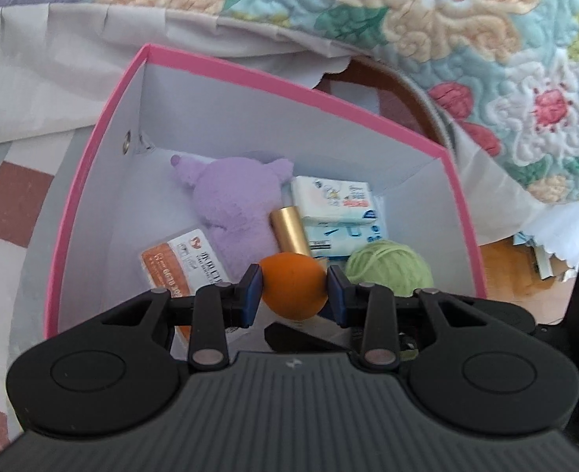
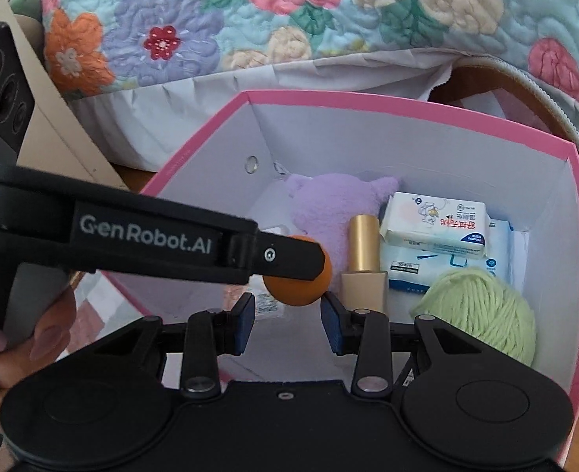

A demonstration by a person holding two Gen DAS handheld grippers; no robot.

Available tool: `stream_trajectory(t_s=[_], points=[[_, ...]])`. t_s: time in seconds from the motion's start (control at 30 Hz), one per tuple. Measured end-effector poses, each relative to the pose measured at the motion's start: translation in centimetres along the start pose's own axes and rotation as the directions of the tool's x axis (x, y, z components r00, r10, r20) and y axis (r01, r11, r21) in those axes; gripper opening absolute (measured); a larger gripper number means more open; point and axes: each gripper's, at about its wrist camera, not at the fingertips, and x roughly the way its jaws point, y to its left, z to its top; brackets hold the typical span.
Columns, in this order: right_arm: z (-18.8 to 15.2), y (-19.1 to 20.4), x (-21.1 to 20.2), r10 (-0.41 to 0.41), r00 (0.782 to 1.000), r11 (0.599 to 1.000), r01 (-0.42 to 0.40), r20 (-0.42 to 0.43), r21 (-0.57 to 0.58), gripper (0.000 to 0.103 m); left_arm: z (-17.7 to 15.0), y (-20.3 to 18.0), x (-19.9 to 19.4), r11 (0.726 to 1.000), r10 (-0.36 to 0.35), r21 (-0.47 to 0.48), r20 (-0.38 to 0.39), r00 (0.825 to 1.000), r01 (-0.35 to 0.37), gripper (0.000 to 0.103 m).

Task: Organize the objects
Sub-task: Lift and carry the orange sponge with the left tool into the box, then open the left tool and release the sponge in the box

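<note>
My left gripper (image 1: 293,287) is shut on an orange ball (image 1: 292,285) and holds it inside a pink box (image 1: 273,78) with white walls. The ball also shows in the right wrist view (image 2: 301,287), under the left gripper's black finger (image 2: 285,255). My right gripper (image 2: 288,320) is open and empty, just above the box's near side. In the box lie a purple plush toy (image 1: 234,204), a gold tube (image 1: 289,232), tissue packs (image 1: 336,208), a green yarn ball (image 1: 389,267) and an orange-white packet (image 1: 179,259).
A floral quilt (image 1: 446,19) with a white bed skirt (image 1: 53,59) hangs behind the box. A brown cardboard piece (image 2: 53,118) stands at the left of the right wrist view. Wooden floor (image 1: 517,271) shows to the right of the box.
</note>
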Motion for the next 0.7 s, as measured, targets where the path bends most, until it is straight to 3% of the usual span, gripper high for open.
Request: stream_trajectory(t_s=[0.27,0.37,0.53,0.7], points=[[0.4,0.2,1.5,-0.049,0.998,0.999,0.048,0.025,0.009,0.043,-0.5,0.9,0.9,0.999,0.021,-0.031,0.013,1.000,-0.021,0.033],[0.2,0.7,1.5,-0.081,0.996,0.996,0.082,0.035,-0.035,0.040,-0.4,0.8,0.5,0.999,0.031,-0.032,0.017,0.999,-0.031,0.040],[0.0,0.7,1.8,-0.096,0.995,0.995,0.097,0.031,-0.036,0.041,-0.3,0.3,-0.9,0.999,0.042,-0.011,0.031,0.999,-0.042,0.040],[0.0,0.8,1.2,-0.090,0.995,0.996,0.090,0.049,-0.012,0.051,-0.2,0.0,-2.2,0.998,0.063,-0.015,0.032,0.997,-0.063,0.040]])
